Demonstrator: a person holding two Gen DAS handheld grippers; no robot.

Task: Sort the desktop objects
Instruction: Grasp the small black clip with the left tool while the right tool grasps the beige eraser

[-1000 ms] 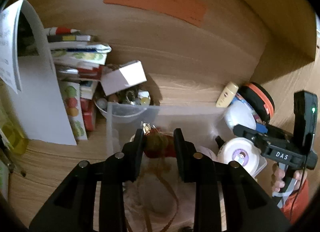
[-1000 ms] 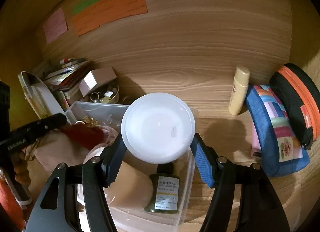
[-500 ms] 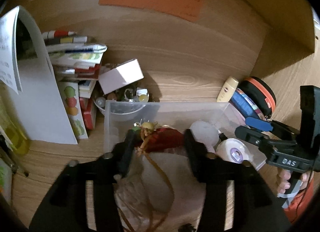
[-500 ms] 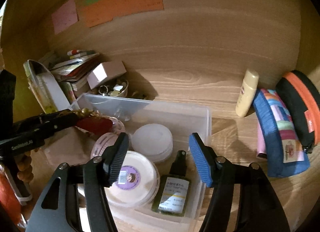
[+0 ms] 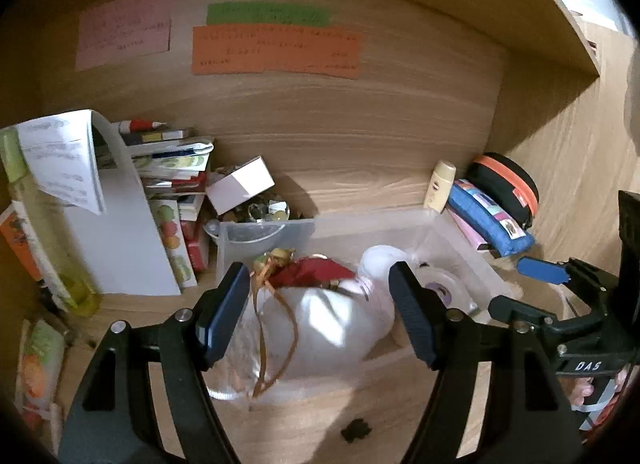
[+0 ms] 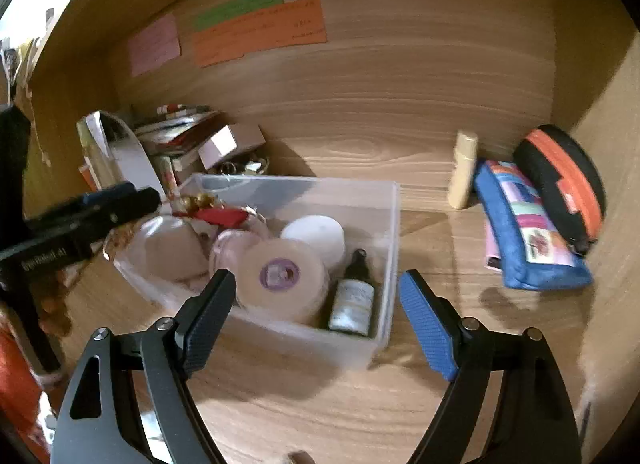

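Note:
A clear plastic bin (image 6: 390, 248) (image 5: 400, 219) stands on the wooden desk. In it lie a clear pouch with a red top and gold cord (image 5: 316, 272) (image 6: 218, 215), a white round jar (image 6: 314, 234), a tape roll with a purple core (image 6: 280, 276) and a small dark bottle (image 6: 354, 292). My left gripper (image 5: 318, 316) is open and empty, just above the pouch. My right gripper (image 6: 316, 320) is open and empty, in front of the bin's near wall.
Books and papers (image 5: 168, 167), a white box (image 5: 240, 183) and a bowl of small items (image 5: 256, 215) sit at the back left. A cream bottle (image 6: 464, 167), a blue pouch (image 6: 528, 240) and a black-orange case (image 6: 564, 179) sit at the right. Coloured notes (image 5: 276, 47) hang on the back wall.
My left gripper opened and let the red-topped pouch drop into the bin. My right gripper released the white jar into the bin. Both grippers drew back.

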